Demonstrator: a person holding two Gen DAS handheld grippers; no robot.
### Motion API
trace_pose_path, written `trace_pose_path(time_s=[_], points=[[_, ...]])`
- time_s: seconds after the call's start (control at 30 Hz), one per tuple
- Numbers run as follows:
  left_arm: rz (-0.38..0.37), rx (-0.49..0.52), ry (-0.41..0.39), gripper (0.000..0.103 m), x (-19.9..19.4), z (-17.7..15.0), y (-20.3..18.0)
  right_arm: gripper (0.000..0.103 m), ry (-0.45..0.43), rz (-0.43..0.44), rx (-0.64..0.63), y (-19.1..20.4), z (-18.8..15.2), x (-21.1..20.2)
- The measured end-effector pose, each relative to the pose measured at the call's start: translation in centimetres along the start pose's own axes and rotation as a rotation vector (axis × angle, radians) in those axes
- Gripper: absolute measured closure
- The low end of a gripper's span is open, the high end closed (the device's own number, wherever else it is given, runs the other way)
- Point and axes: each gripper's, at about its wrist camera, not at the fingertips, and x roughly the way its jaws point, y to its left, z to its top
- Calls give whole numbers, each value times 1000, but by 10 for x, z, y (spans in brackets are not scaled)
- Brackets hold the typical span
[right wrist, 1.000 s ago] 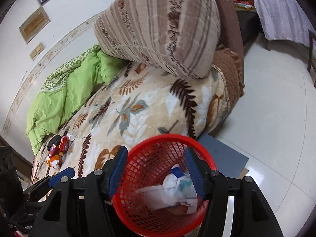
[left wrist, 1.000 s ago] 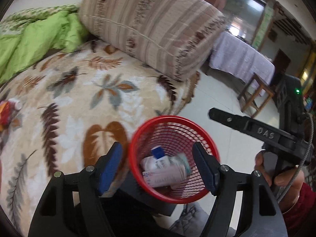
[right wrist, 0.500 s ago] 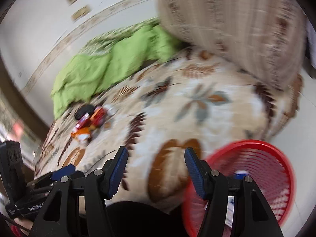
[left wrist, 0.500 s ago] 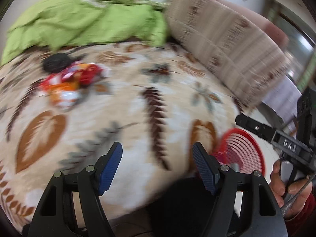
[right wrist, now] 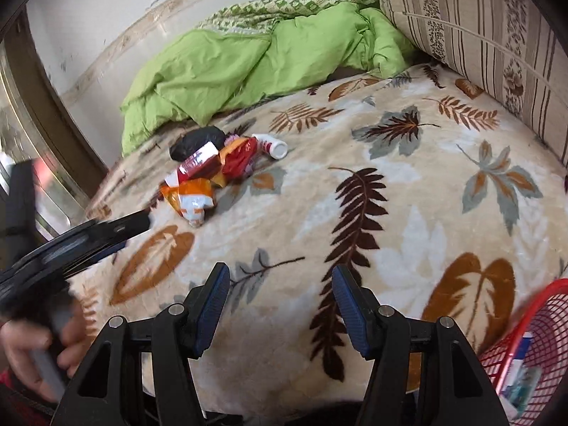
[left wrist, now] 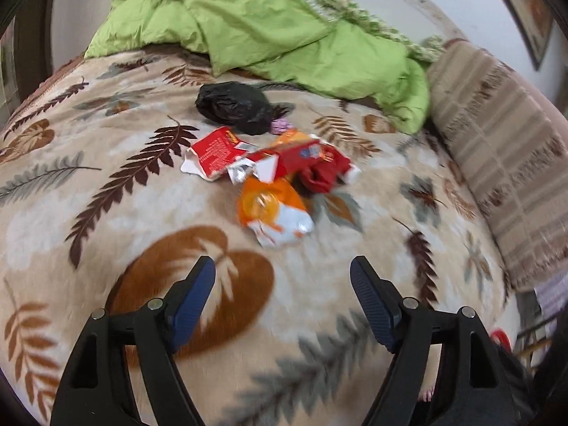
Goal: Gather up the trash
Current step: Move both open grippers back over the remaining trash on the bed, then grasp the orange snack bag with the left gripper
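Left tool (left wrist: 282,294) opening, empty | wrappers' (left wrist: 269,163) print unreadable

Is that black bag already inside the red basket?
No, the black bag lies on the leaf-patterned blanket beside the wrappers, far from the red basket.

The red basket (right wrist: 525,337) is getting cropped by the right wrist view's edge, the left tool (right wrist: 88,238) is smearing into blur, and the black bag (left wrist: 236,106) is hiding whatever's behind it.
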Motion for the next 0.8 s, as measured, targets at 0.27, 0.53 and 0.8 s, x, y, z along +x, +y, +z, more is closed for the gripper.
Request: trace_pose_path(time_s=[0.27,0.53,0.8], points=[[70,-23,32,26,71,24,0,40,6,20,44,-10,-1,1],[57,-22,-1,42,62,14,9,40,22,42,58,-10,0,7],[79,-56,-62,42,-9,-24,43,40,48,44,36,-1,0,12]])
